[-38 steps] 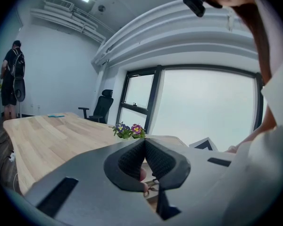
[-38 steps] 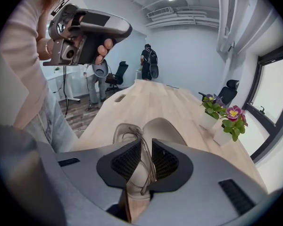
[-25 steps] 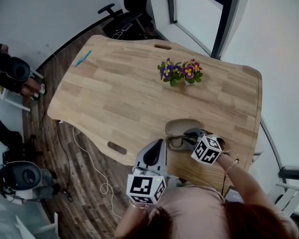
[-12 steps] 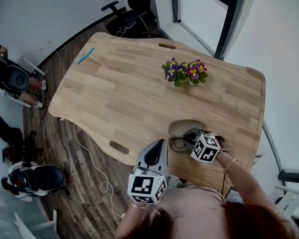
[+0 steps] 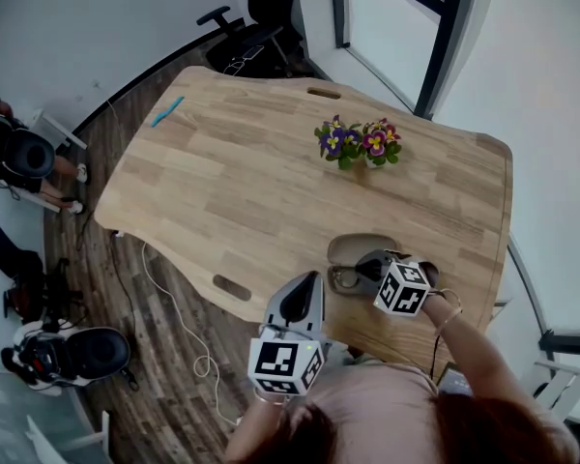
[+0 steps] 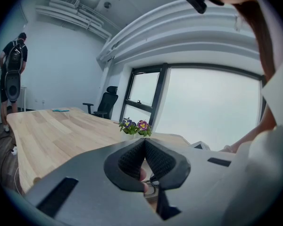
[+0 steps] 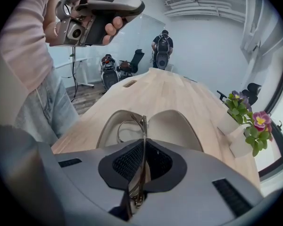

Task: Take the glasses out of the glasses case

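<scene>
An open beige glasses case (image 5: pixel 354 249) lies near the front right edge of the wooden table (image 5: pixel 232 182). My right gripper (image 5: pixel 365 269) reaches over the case and is shut on the thin metal-framed glasses (image 5: pixel 345 279). In the right gripper view the glasses (image 7: pixel 141 126) stand on edge between the jaws of that gripper (image 7: pixel 142 150), their lens loop over the case (image 7: pixel 172 126). My left gripper (image 5: pixel 312 280) is held up over the table's front edge, shut on nothing. In the left gripper view its tips (image 6: pixel 145 144) touch.
Two small pots of purple and pink flowers (image 5: pixel 356 142) stand behind the case. A blue object (image 5: pixel 166 110) lies at the table's far left. An office chair (image 5: pixel 242 42) is at the far end. A person (image 5: pixel 19 153) stands at left. A white cable (image 5: pixel 174 317) trails over the floor.
The right gripper has stayed over the case with the glasses in it, shifting only slightly. The left gripper has barely moved. The person at the left has moved about.
</scene>
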Tool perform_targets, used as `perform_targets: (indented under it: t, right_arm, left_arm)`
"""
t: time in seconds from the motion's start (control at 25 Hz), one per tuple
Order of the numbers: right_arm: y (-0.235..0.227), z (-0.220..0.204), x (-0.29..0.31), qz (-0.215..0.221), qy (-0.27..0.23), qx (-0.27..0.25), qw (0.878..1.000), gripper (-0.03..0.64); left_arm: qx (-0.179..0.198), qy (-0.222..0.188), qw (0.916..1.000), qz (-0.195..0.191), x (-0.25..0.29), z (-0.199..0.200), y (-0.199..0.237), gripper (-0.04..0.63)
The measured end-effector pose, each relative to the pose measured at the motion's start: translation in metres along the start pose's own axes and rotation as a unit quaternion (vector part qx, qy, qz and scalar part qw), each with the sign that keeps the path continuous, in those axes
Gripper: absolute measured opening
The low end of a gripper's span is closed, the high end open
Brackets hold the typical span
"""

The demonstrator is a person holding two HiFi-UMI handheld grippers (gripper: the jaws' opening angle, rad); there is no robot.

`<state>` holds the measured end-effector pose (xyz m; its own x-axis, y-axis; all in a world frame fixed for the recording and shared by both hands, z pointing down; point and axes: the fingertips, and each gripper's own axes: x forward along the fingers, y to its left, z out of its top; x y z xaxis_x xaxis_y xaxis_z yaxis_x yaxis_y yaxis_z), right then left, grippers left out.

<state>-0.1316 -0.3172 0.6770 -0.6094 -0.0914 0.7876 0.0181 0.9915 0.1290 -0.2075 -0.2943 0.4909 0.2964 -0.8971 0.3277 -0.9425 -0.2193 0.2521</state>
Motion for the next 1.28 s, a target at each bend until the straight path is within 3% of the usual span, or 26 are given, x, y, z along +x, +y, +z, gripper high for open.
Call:
perform_targets:
  t: [0.56,1.28]
  right_arm:
    - [-0.011,0.023,-0.035,-0.067,-0.029,0.0,0.997,0.012]
    - [-0.011,0.046,-0.106,-0.147,-0.118,0.092,0.978,0.012]
  left_arm:
    - [0.022,-0.023,0.9995,0.002,-0.007,0.005,-0.004,0.0]
    - [0.015,-0.048,0.9985,0.022,-0.026,0.023,-0.02,0.0]
